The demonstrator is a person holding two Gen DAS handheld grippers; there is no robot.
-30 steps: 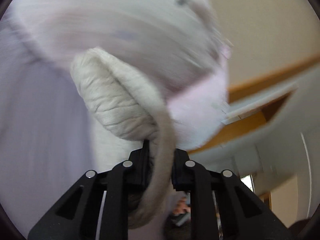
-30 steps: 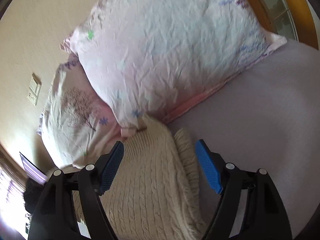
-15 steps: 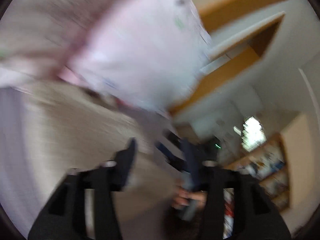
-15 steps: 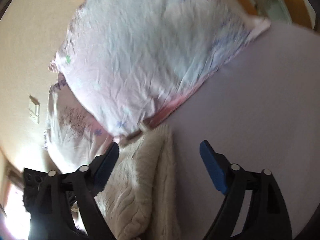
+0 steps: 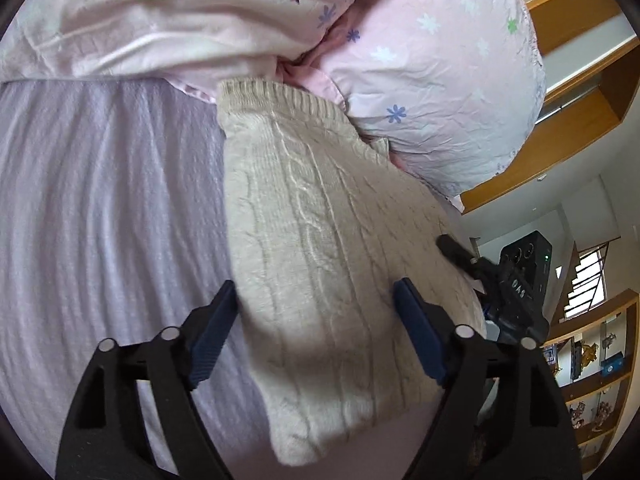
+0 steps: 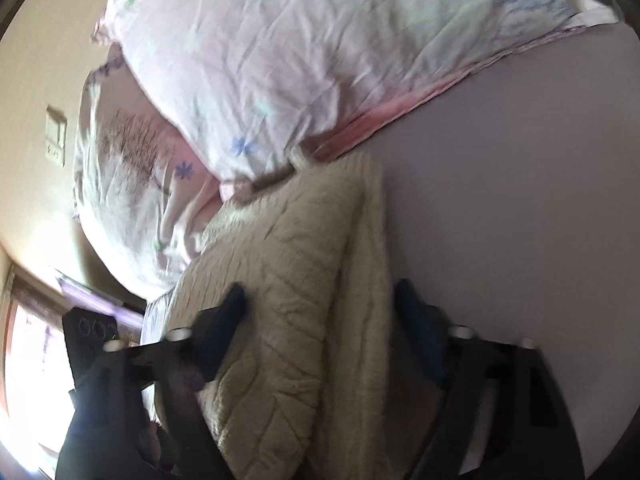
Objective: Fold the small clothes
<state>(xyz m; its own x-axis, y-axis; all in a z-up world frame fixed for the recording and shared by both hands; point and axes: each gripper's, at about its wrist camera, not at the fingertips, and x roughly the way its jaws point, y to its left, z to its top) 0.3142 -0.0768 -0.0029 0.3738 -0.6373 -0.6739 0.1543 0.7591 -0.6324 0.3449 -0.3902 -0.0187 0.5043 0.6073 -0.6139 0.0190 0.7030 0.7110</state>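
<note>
I've got both grippers, left (image 5: 314, 316) & right (image 6: 320, 320), spread wide, gripping nothing. Sweater (image 5: 320, 248) sits centre frame on the sheet (image 5: 100, 208), top edge touching the pillows (image 5: 432, 92). Looks folded lengthwise; next I need to grab an end & fold across.

Place: a bedroom in a home.
Bed: a lilac bedsheet (image 5: 100, 208) covers the mattress and fills most of the left wrist view.
Pillows: two pink pillows with flower and tree prints, one (image 5: 436, 80) beside the other (image 5: 160, 20), lie at the head of the bed.
Clothing: a cream cable-knit sweater (image 5: 320, 248) lies folded on the sheet, touching the pillows.
Wall: a plain beige wall carries a light switch (image 6: 55, 136).
Woodwork: wooden trim (image 5: 576, 80) runs behind the pillows.
Furniture: wooden shelves (image 5: 592, 376) hold small ornaments.
Light: daylight comes through a window (image 5: 584, 284).
</note>
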